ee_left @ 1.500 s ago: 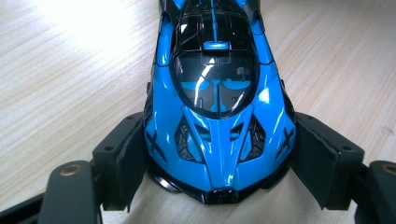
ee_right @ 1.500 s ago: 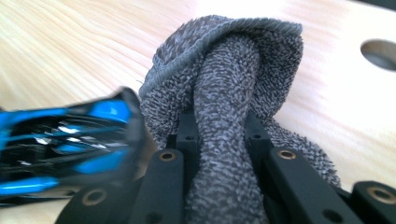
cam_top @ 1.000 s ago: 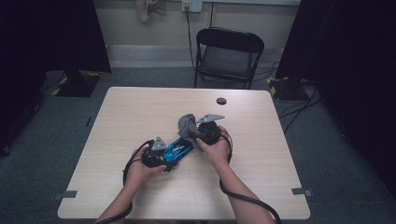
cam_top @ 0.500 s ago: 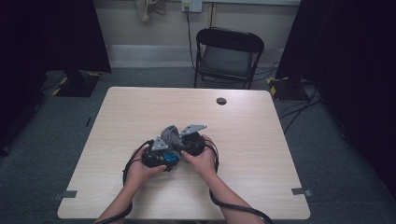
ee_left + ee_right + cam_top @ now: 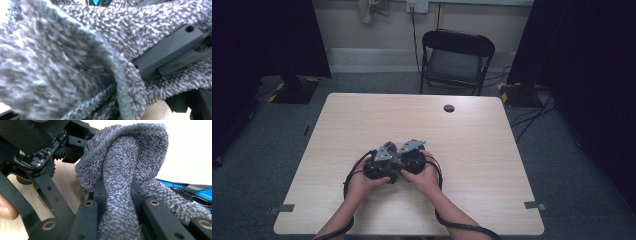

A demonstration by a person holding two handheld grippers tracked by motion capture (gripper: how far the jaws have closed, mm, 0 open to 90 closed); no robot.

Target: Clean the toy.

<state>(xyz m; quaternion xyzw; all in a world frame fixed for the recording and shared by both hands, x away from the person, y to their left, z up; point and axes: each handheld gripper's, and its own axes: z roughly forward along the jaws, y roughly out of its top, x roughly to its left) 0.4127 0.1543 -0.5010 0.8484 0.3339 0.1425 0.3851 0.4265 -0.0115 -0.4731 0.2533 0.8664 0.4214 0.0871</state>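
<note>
1. The right gripper [image 5: 117,202] has its jaws pressed together on a fold of grey towel [image 5: 122,170]; in the right gripper view the terry cloth bunches up between the two black jaws and rises in a rounded hump above them.
2. In the high view the right gripper [image 5: 412,157] sits in the person's right hand [image 5: 424,177], at the near middle of the table, with its grey three-cornered plate facing up.
3. The left gripper [image 5: 382,162] lies just beside it on the left, held in the left hand [image 5: 364,182]; the two gripper bodies are close together, seemingly touching, though that cannot be told for sure.
4. In the left gripper view the towel [image 5: 75,57] crowds the lens, a hemmed edge curving across it; whether the left jaws are spread or pinching the cloth cannot be told from the pictures.
5. A blue part [image 5: 200,191] of the left gripper shows at the right of the right gripper view, just behind the cloth.
6. Black cables [image 5: 349,175] loop from both grippers over the near table edge.
7. The table [image 5: 492,165] is light wood; a small dark round thing [image 5: 449,108] lies near its far edge, well apart from the hands.
8. A black folding chair [image 5: 457,60] stands beyond the far side of the table.
</note>
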